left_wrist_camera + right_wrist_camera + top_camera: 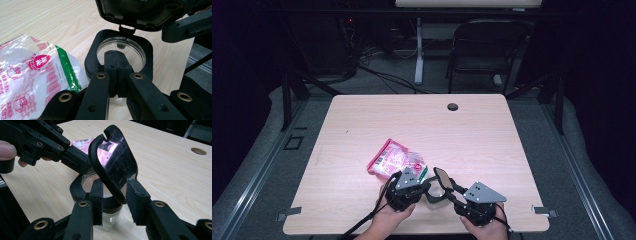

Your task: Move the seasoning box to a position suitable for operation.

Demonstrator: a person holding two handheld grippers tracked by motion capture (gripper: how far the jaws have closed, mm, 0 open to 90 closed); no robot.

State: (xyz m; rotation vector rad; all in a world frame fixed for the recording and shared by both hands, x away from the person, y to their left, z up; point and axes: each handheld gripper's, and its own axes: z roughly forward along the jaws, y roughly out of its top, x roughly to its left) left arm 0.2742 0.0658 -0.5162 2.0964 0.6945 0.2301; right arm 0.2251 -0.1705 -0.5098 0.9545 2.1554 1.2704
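Jar (435, 196) sits near the front edge of the table (492, 140), one small clear glass one with a black collar around its mouth and a black hinged lid (443, 177) flipped up. It's right between the two grippers, so pretty much under the person's hands.

Left gripper (115, 65) has its jaws pressed together on the near rim of the black collar, best seen in the left gripper view, where you look straight down past the closed jaws into the round glass opening. The hand (393, 216) holding it comes in from the bottom of the high view.

Right gripper (114, 195) has its jaws spread, one on each side of the lower edge of the raised lid. In the right gripper view the lid stands tilted between them, its shiny inner face (116, 161) reflecting pink. I can't tell if either jaw actually touches it.

Just behind the left gripper lies one crinkly clear plastic packet (394, 159) with pink and red print and a green stripe, flat on the wood.

Farther back there's one round cable hole (453, 106) in the tabletop, and past the table one dark folding chair (487, 50).
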